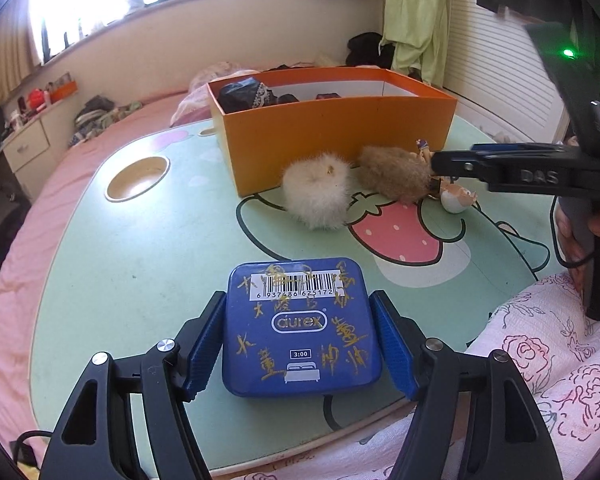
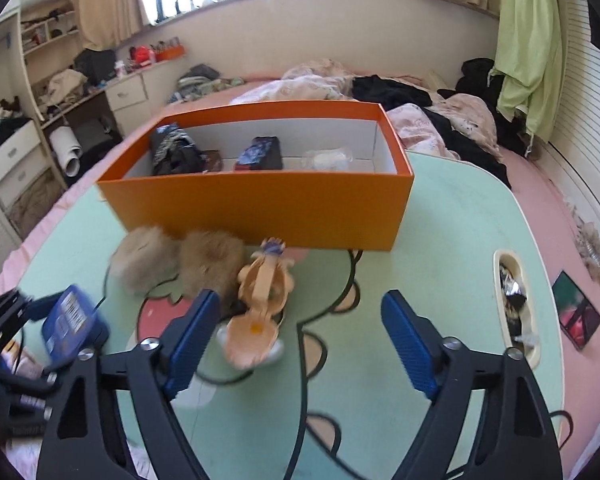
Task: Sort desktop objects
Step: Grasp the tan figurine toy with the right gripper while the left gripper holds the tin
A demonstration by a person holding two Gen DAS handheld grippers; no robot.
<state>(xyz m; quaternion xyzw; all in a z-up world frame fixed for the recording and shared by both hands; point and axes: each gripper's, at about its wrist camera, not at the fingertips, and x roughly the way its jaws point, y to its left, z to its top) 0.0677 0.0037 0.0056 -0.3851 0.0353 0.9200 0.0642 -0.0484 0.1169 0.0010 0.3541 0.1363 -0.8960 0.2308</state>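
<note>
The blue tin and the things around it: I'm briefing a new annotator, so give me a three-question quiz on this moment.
1. True or false: the blue tin lies inside the orange box.
2. Which lies nearest the pale toy figure? A) white pompom B) brown pompom C) blue tin
3. Fill in: the left hand-held gripper has its pads on either side of the ____.

Key
1. False: it sits on the green table, in front of the box.
2. B
3. blue tin; the right hand-held gripper is open with nothing between its pads.
</note>
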